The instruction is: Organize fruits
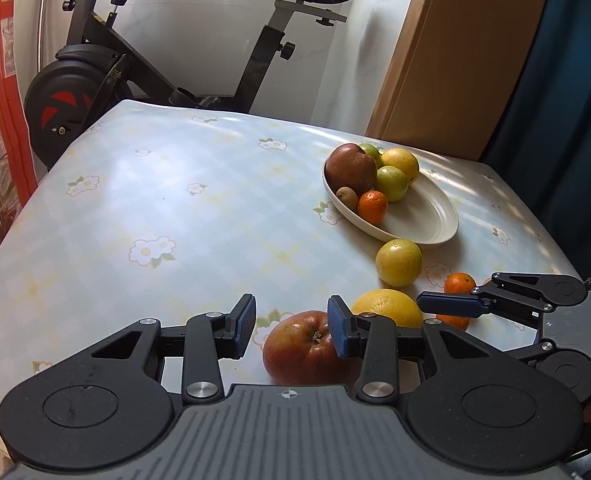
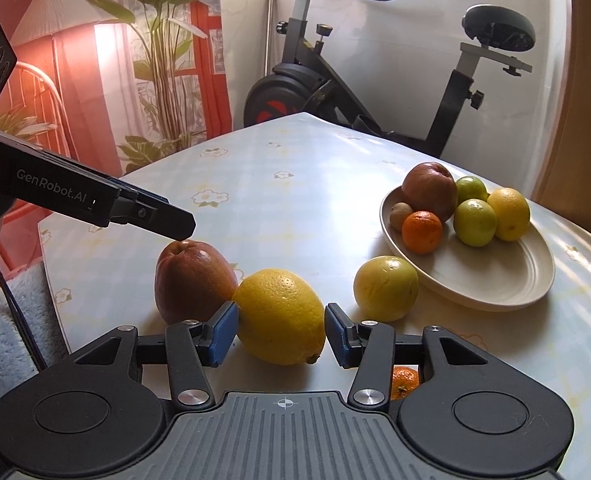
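Blue pads of my right hand-held gripper (image 2: 281,330) are spread around the big lemon (image 2: 281,316) at lower centre, just beside its skin on both sides. My left hand-held gripper (image 1: 291,326), also spread, hangs above the red apple (image 1: 305,348), its right pad over the fruit. A yellow-green citrus (image 2: 385,288) and a mandarin (image 1: 459,283) lie loose on the counter (image 1: 155,208). Farther back, right of centre, the oval plate (image 2: 495,280) already carries six fruits. I judge I'm mid-pickup: next, squeeze the lemon and carry it to the plate's bare half.
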### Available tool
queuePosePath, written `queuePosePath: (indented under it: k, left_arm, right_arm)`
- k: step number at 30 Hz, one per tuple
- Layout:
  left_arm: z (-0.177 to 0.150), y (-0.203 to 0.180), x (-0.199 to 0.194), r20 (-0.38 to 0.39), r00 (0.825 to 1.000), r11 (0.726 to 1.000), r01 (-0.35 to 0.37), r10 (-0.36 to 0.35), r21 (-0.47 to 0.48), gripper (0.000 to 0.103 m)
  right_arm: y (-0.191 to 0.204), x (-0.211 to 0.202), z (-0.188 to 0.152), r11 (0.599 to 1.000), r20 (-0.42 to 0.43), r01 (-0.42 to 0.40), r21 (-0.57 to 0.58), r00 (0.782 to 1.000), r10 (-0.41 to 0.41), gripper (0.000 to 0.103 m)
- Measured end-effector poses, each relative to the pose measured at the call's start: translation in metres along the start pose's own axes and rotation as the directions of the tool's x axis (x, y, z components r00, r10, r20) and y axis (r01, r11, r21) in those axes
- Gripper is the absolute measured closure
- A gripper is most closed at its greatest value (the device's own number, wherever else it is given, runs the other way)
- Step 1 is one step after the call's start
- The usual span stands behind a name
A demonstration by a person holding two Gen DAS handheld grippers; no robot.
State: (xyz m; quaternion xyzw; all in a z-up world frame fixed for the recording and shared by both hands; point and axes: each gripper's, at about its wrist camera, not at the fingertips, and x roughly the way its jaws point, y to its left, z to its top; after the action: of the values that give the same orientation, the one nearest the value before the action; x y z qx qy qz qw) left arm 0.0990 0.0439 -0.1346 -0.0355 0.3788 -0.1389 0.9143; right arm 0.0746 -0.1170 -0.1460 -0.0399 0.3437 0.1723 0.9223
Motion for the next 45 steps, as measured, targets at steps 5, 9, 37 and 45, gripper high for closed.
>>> queuePosePath:
  k: [5,9,37,45]
  left_arm:
    - [0.000,0.000,0.001,-0.005,1.000,1.000,0.000,0.000,-0.002,0.062]
    - [0.000,-0.001,0.001,-0.007,1.000,1.000,0.004,-0.004,0.001,0.062]
    - [0.013,-0.019,0.039,-0.130,0.968,0.974,0.221,-0.214,0.045,0.068]
    - [0.017,-0.029,0.051,-0.170,0.958,0.965,0.248,-0.231,0.084,0.069]
  right_arm:
    - [-0.001,0.002,-0.001,1.000,-0.004,-0.006,-0.004,1.000,0.006,0.058]
    - [-0.002,0.004,-0.002,1.000,-0.020,-0.010,0.003,1.000,0.010,0.056]
    - [-0.033,-0.004,-0.014,0.977,0.016,-0.010,0.212,1.000,0.007,0.072]
    - [-0.022,0.003,-0.014,0.995,-0.026,0.033,0.096,0.999,-0.030,0.067]
